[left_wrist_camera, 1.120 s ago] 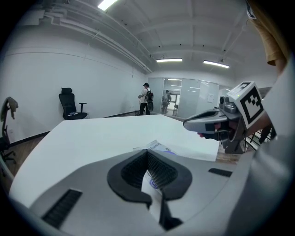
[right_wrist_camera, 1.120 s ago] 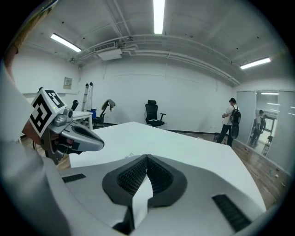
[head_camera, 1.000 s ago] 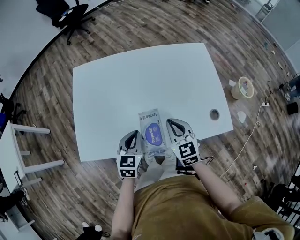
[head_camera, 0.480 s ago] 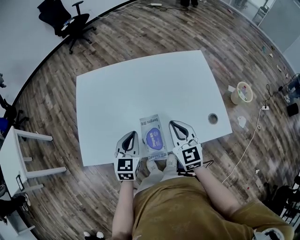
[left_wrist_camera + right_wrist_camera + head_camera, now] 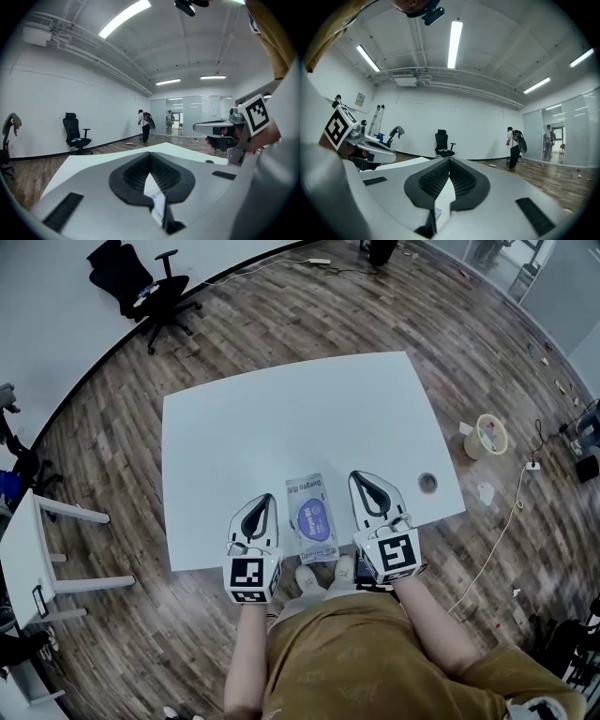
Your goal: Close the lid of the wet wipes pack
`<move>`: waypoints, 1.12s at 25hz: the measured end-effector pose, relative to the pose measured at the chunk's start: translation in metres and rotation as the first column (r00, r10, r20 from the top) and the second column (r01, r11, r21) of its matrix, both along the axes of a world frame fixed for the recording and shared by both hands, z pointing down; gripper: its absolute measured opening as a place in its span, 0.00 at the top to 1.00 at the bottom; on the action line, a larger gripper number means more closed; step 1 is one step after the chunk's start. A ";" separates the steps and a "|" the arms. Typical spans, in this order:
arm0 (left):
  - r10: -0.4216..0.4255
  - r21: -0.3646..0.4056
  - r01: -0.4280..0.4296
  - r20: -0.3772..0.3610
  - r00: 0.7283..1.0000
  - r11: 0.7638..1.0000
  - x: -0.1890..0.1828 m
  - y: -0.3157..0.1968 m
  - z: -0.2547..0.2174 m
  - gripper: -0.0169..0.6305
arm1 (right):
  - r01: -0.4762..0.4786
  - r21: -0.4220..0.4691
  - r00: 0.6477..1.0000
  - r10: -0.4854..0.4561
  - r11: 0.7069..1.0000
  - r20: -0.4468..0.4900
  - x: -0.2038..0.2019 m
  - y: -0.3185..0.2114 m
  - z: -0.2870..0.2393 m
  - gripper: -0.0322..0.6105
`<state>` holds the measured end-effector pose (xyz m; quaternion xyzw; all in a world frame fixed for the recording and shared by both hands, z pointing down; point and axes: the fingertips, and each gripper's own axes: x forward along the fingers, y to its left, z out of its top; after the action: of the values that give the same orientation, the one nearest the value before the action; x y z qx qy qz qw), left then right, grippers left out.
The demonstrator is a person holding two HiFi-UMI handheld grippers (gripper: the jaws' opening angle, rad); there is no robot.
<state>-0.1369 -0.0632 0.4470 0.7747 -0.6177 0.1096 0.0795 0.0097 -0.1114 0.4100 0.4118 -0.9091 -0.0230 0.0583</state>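
Drawn a little outward since a second ago, away from the pale, soft rectangular wet wipes pack (image 5: 312,521): the grey left tool (image 5: 266,501) and the grey right tool (image 5: 359,480), each carrying a marker cube. Bare table now on either side of the pack.

Lying flat near the front edge of the white rectangular table (image 5: 281,418), that pack, with a purple oval lid (image 5: 311,515) at its middle. Seemingly down flat, though too small to judge for sure.

Left tool just beside the pack's left edge, not touching, tips pressed together on nothing. Right tool just beside the right edge, likewise apart, tips together and empty. Through the gap behind each pair of tips, table top and a sliver of the pack.

Around the table, brown wooden plank floor (image 5: 450,343) and a black office chair (image 5: 141,287).
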 end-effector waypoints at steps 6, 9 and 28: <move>-0.020 0.069 0.018 0.030 0.999 0.997 -0.005 0.002 -0.035 0.98 | -0.026 0.018 0.999 0.025 1.000 0.048 0.006 0.002 -0.025 0.94; -0.049 0.109 0.046 0.027 0.998 0.993 -0.012 0.004 -0.054 0.98 | -0.040 0.017 0.997 0.039 0.999 0.074 0.010 0.002 -0.036 0.94; -0.134 0.261 0.116 0.050 0.990 0.958 -0.012 0.009 -0.132 0.98 | 0.027 0.151 0.997 -0.037 0.988 0.062 0.002 0.019 -0.097 0.94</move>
<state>-0.1489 -0.0539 0.3153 0.7338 -0.6767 0.0490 -0.0356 0.0117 -0.0926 0.3127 0.4007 -0.9128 -0.0788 -0.0026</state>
